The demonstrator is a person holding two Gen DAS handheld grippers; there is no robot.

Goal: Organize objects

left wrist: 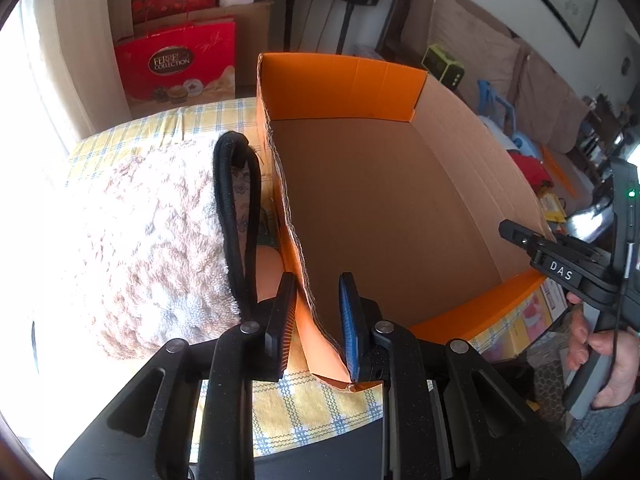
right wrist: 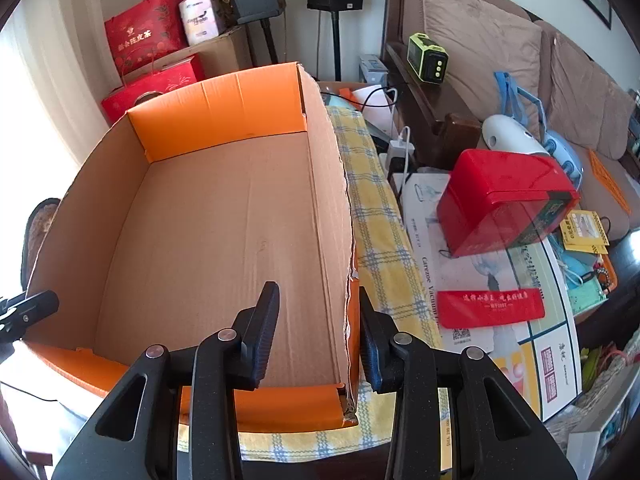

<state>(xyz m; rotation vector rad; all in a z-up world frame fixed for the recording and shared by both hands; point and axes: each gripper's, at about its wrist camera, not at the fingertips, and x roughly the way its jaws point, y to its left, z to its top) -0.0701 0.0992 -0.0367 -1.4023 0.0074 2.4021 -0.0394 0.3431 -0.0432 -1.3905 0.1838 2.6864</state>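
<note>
An empty open cardboard box (left wrist: 380, 192) with orange outer walls stands on a yellow checked cloth (left wrist: 312, 404); it also shows in the right wrist view (right wrist: 208, 232). My left gripper (left wrist: 318, 320) is open, its fingers straddling the box's left wall near the front corner. My right gripper (right wrist: 318, 332) is open, its fingers straddling the box's right wall near the front corner. A fuzzy brown-and-white slipper (left wrist: 152, 248) with a black rim lies just left of the box.
Red gift boxes (left wrist: 176, 64) and cartons stand behind the table. To the right lie a red box (right wrist: 504, 200), a red packet (right wrist: 490, 308), a white appliance carton (right wrist: 480, 272), chargers and a sofa (right wrist: 500, 48) with clutter.
</note>
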